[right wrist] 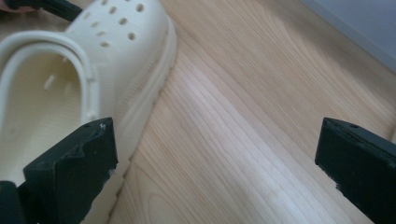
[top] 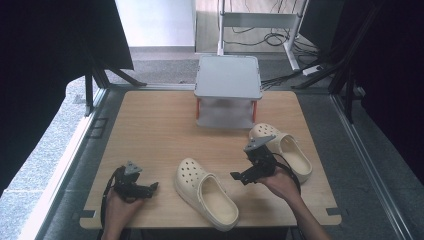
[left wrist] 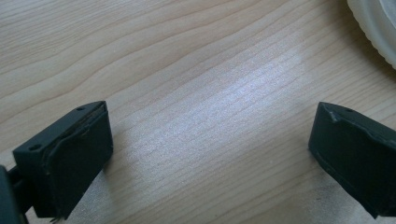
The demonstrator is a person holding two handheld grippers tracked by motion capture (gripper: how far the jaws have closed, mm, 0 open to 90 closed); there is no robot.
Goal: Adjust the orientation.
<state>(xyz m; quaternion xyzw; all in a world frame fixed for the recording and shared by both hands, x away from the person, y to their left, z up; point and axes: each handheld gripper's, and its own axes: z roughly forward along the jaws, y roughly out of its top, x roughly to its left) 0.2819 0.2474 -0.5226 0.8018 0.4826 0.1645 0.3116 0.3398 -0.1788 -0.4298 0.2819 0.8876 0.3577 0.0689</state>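
High view: right gripper (top: 241,175) spread wide, empty, between two clogs, near clog (top: 205,192) on worktop (top: 155,130), left gripper (top: 150,187) likewise agape; risk of nudging near clog askew.

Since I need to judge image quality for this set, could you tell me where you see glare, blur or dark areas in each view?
High view: dark at both side edges, even light on the table. Left gripper view: a pale sheen on the wood between the open left gripper. Right gripper view: soft focus on the near jaws of the right gripper, mild glare on the wood, and the clog looks bright.
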